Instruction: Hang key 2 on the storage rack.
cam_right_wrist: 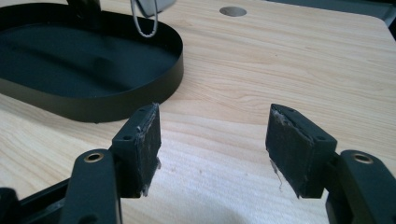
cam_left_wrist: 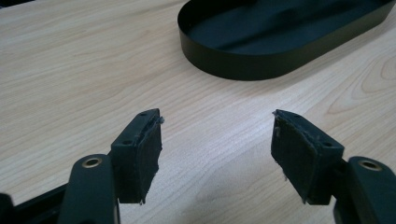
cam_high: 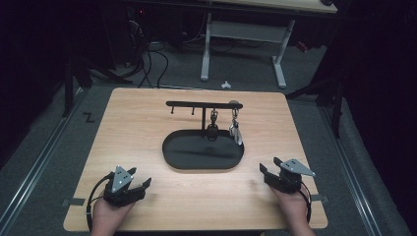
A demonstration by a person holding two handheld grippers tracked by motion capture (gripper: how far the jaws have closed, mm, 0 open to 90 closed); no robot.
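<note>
The pale wooden worktop [cam_high: 147,123] carries a black oval metal tray [cam_high: 203,151] with a hook rack [cam_high: 202,104], two key bunches [cam_high: 235,129] hanging there. Left tongs [cam_high: 136,183] and right tongs [cam_high: 269,166] rest wide and empty beside the tray, apparently between steps; the next move likely calls for reaching a key.

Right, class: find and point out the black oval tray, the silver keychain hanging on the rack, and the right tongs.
black oval tray [cam_high: 173,158]: high view, on its left rim.
silver keychain [cam_high: 236,132]: high view, on its hanging silver body.
right tongs [cam_high: 270,164]: high view, midway between the open fingertips.
</note>
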